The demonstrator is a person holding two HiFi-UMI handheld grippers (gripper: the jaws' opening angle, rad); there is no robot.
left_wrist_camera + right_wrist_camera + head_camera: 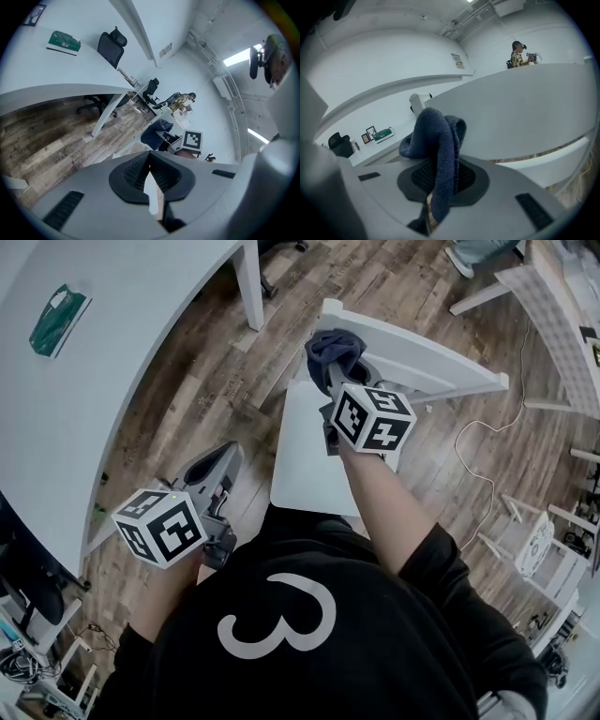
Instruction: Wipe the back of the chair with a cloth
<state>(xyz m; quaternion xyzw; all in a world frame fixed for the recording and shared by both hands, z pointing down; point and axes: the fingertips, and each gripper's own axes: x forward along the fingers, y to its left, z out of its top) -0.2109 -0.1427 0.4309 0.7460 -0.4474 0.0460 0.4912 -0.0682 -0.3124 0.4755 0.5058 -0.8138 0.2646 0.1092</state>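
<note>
A white chair stands in front of me, its seat (305, 460) below and its back rail (427, 357) beyond. My right gripper (339, 367) is shut on a dark blue cloth (330, 346), with the bunched cloth held at the left end of the back rail. In the right gripper view the cloth (438, 138) hangs folded between the jaws of the right gripper (440, 180), close against the chair's broad white back (520, 112). My left gripper (211, 467) hangs over the wooden floor left of the seat, shut with nothing in it (150, 180). The left gripper view shows the cloth (157, 132) in the distance.
A large white table (94, 371) fills the left, with a green packet (58, 320) on it and a leg (251, 287) near the chair. A white cable (487, 474) trails on the floor at right, beside more white furniture (553, 324). A person (518, 54) stands far off.
</note>
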